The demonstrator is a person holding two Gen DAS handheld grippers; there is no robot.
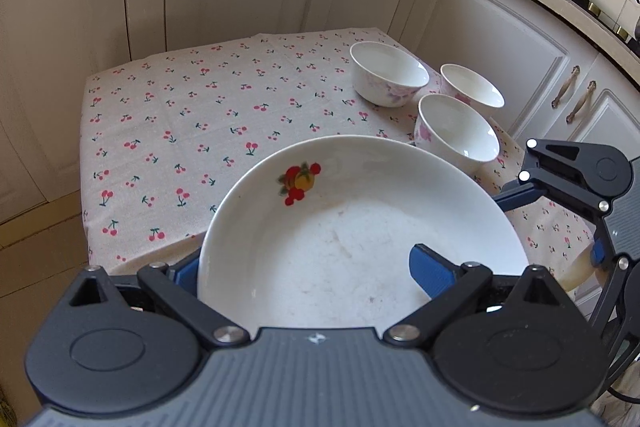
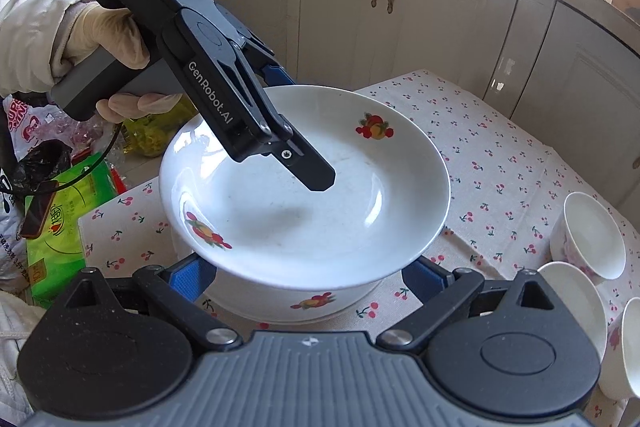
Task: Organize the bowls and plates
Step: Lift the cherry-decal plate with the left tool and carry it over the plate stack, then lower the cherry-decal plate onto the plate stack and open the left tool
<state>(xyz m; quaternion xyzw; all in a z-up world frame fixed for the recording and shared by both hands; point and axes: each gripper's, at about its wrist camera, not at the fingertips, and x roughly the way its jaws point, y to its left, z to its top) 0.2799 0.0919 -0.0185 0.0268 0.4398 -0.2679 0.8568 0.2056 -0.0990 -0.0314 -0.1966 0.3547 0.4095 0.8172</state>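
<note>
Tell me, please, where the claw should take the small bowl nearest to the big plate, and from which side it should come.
Probably best at the rim wall of the nearest bowl, from above: one finger inside, one outside. It stands upright, open and empty, so the thin wall is free to pinch. Choose the rim part turned away from the back bowl and the far-left bowl, which stand close.

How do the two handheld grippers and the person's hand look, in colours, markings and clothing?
The left gripper has a black body, grey handle, blue finger pads, white lettering "DAS" and "GenRobot.AI", and a thin black cable. The gloved hand wears a pale latex glove and a cream sleeve. The right gripper is black with a ribbed grey top and blue pads.
</note>
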